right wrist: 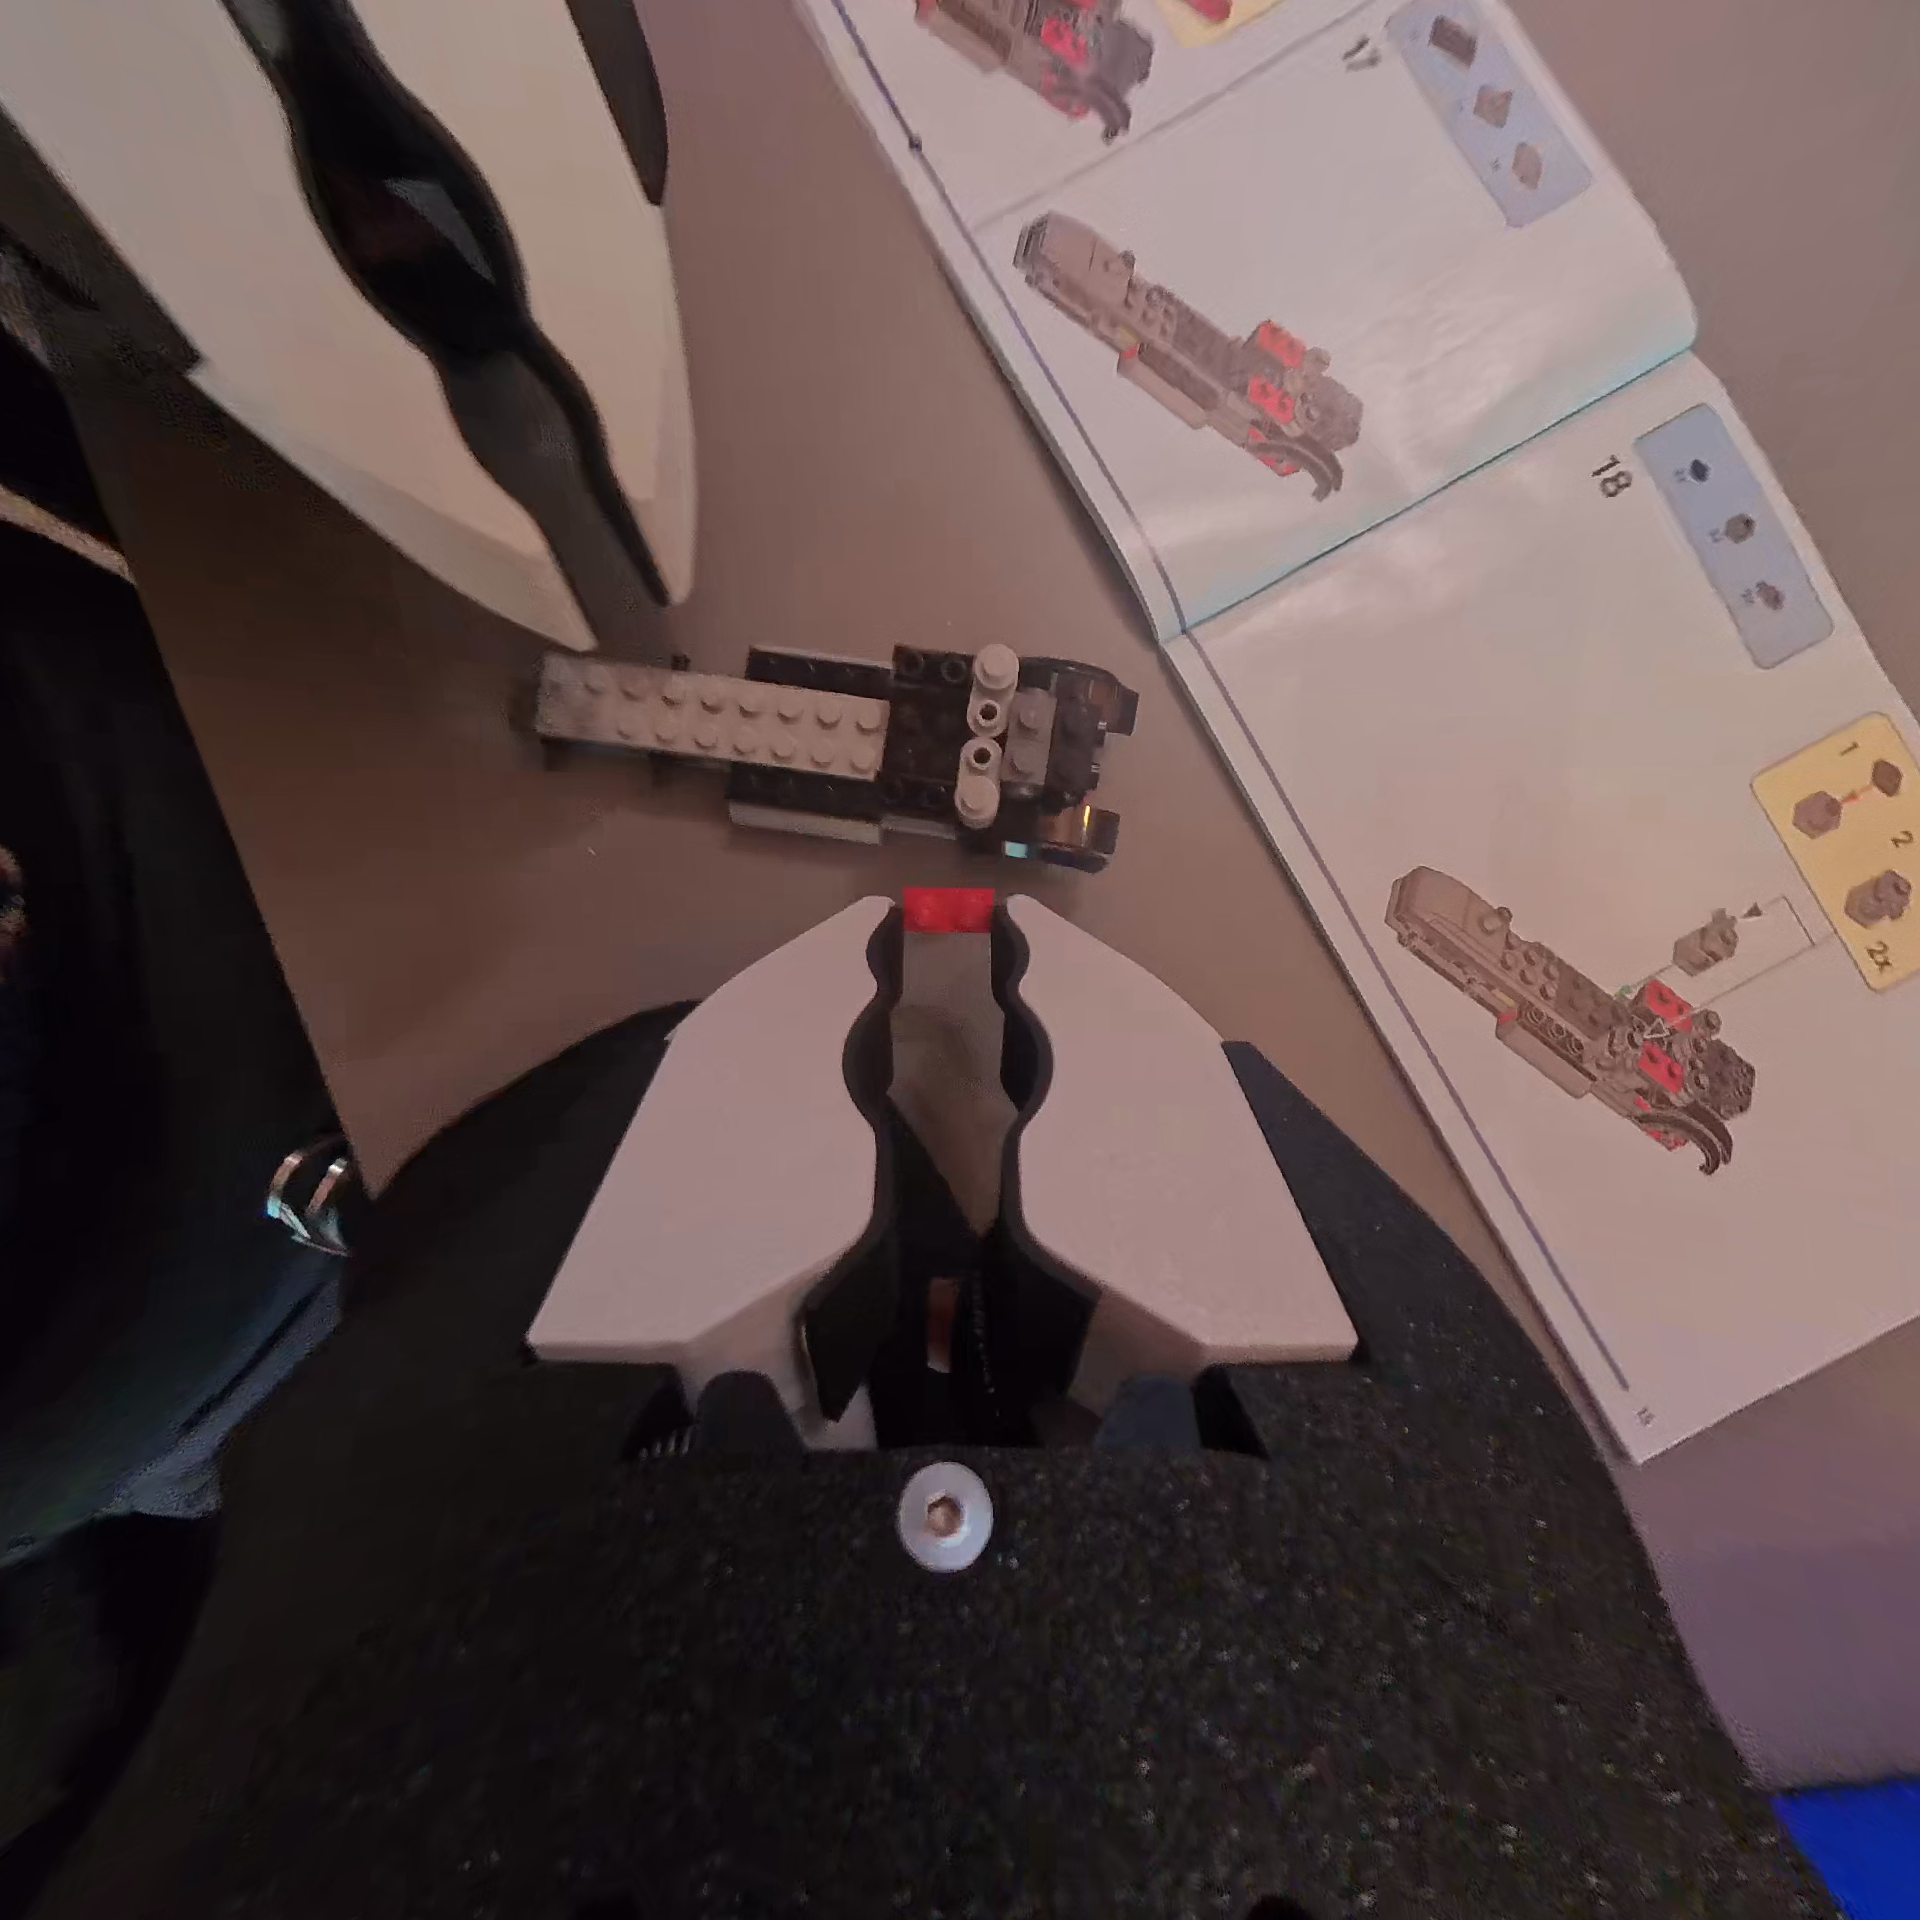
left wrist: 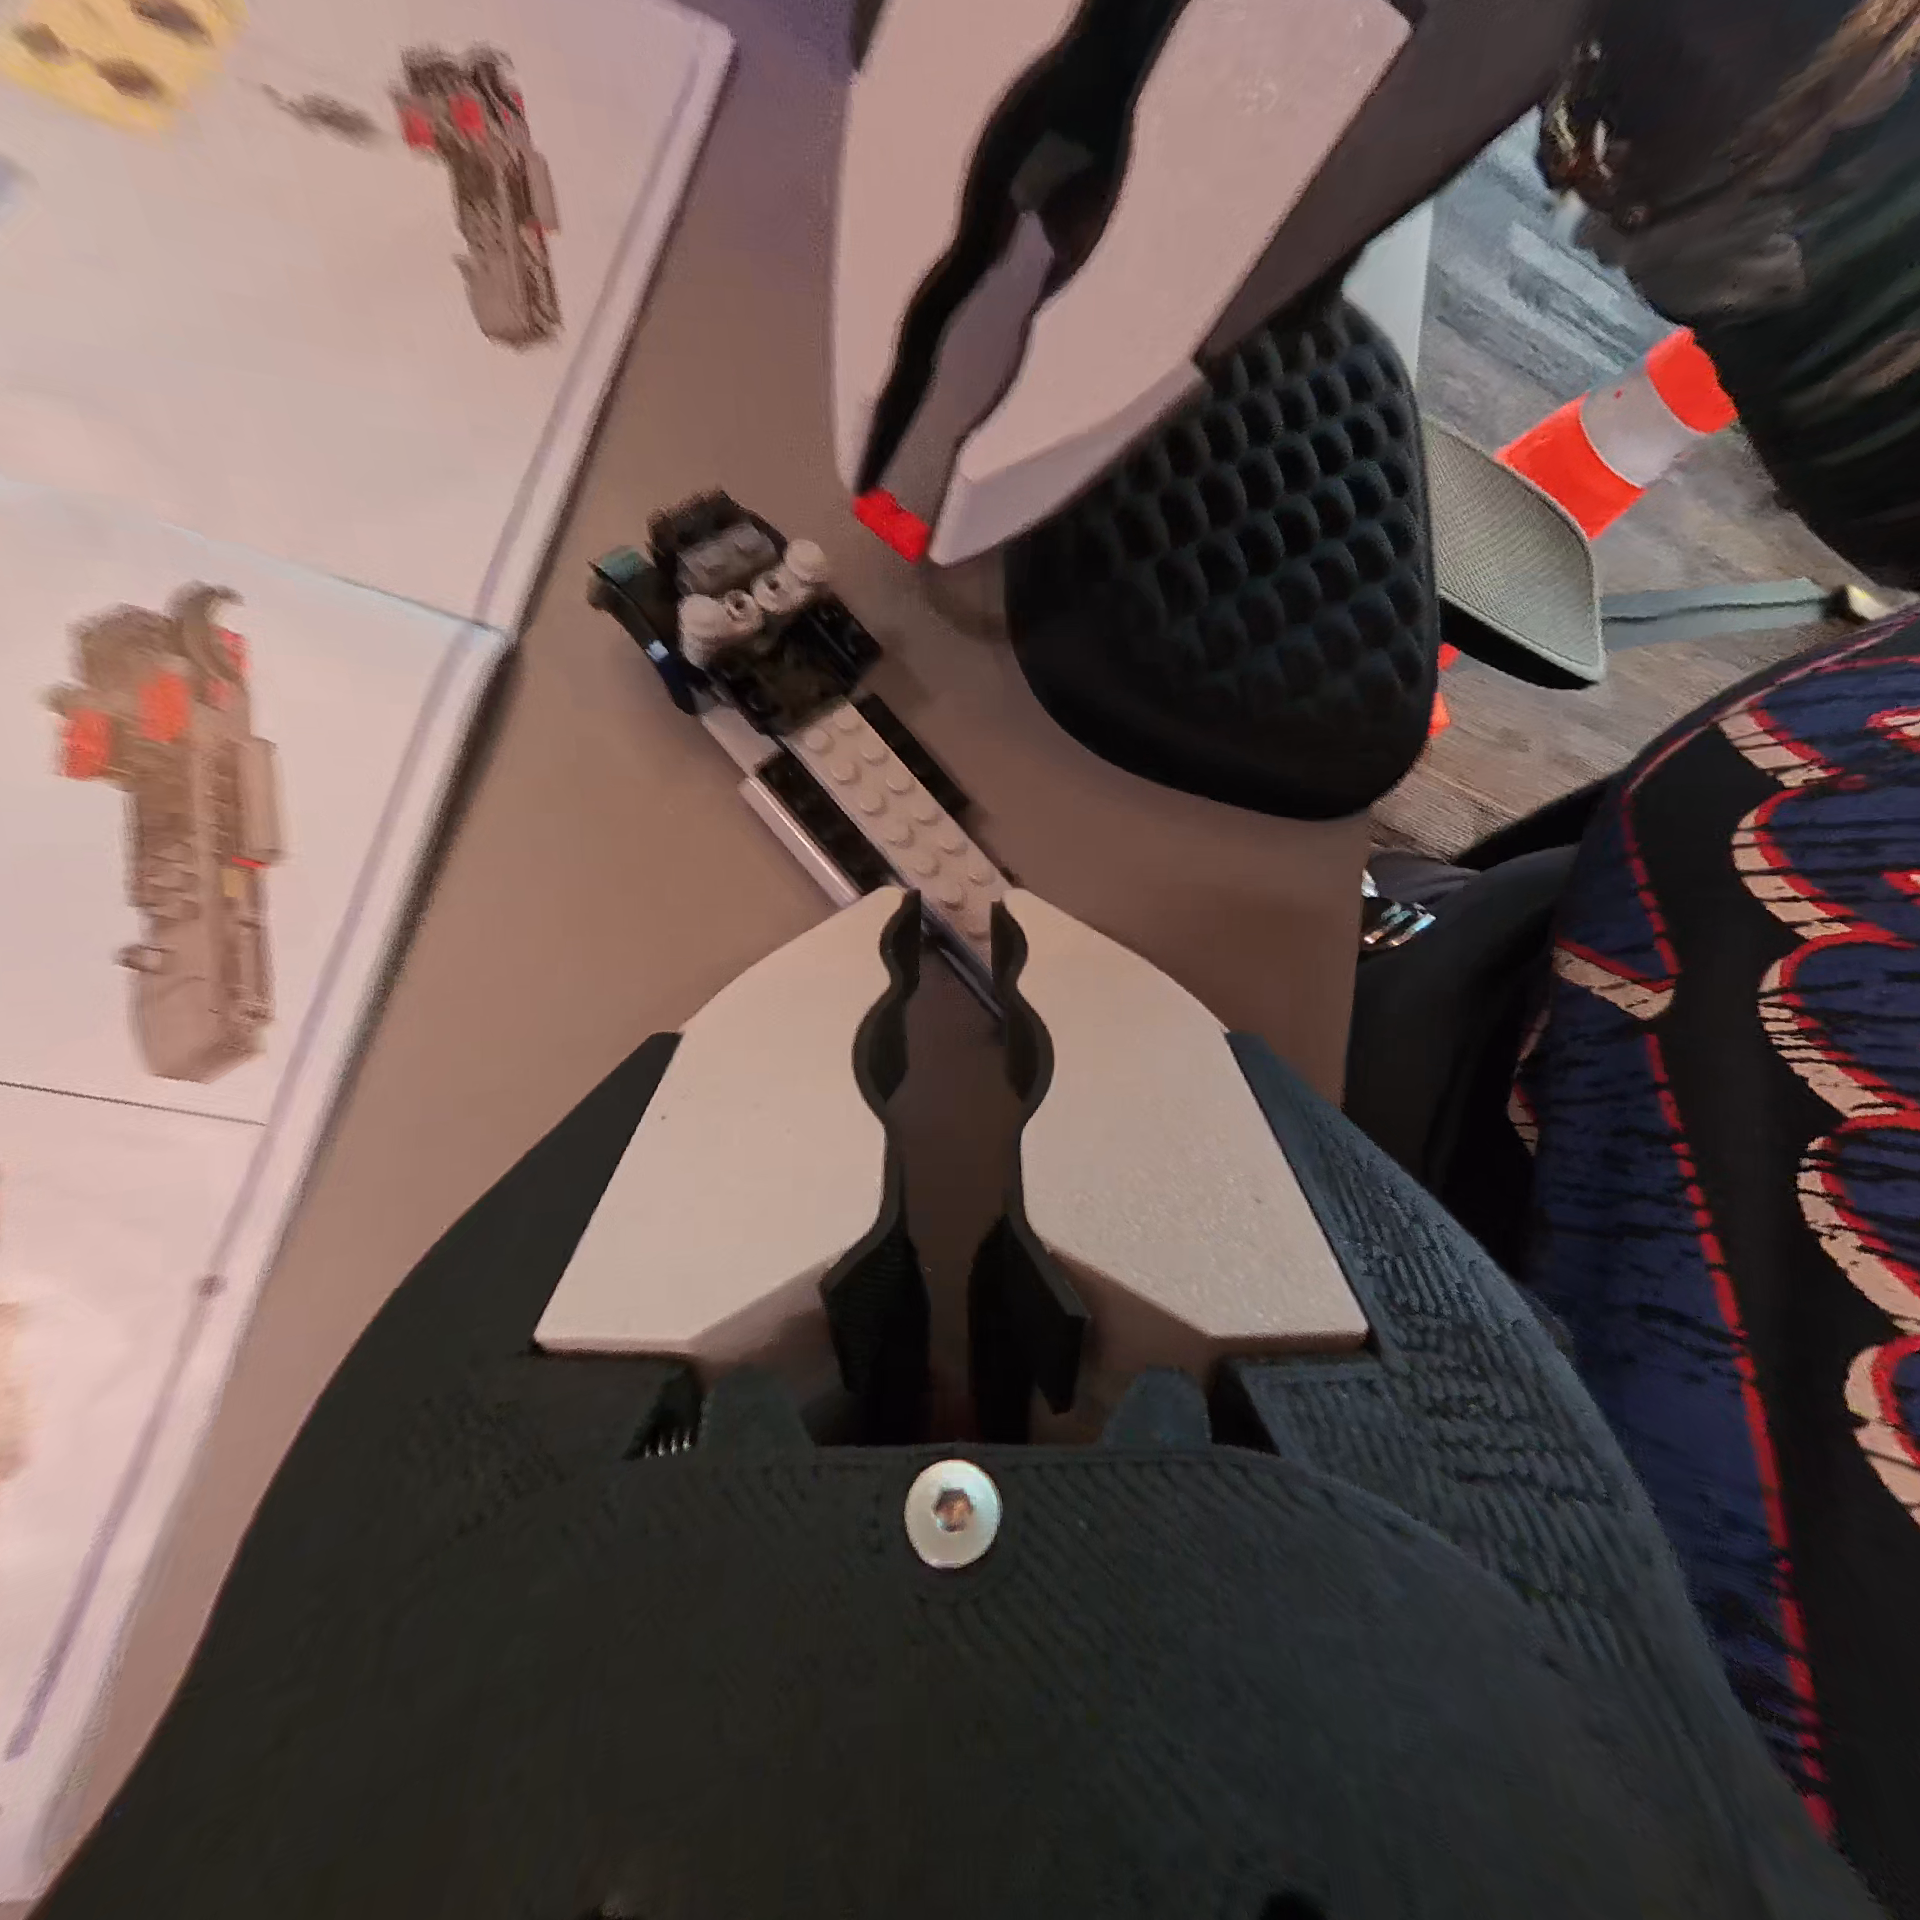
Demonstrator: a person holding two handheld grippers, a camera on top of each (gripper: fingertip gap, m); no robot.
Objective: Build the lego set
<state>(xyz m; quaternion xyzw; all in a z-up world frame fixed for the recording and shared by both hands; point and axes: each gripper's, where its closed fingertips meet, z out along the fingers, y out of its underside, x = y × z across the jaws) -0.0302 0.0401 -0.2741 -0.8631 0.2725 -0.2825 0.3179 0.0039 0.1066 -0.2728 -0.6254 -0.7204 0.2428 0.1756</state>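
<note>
My right gripper (right wrist: 948, 914) pinches a red plate (right wrist: 947, 909) just beside the model (right wrist: 831, 743) on the table (right wrist: 436, 831); my left gripper (left wrist: 954, 914) clamps its grey end. Misaligned studs could tip it.

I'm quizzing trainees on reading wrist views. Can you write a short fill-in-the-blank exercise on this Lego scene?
1. The right tongs pinch a small ____ brick.
2. The left tongs grip the long ____ plate of the model.
3. The open instruction booklet lies on the ____.

Missing words: red; grey; table
</note>
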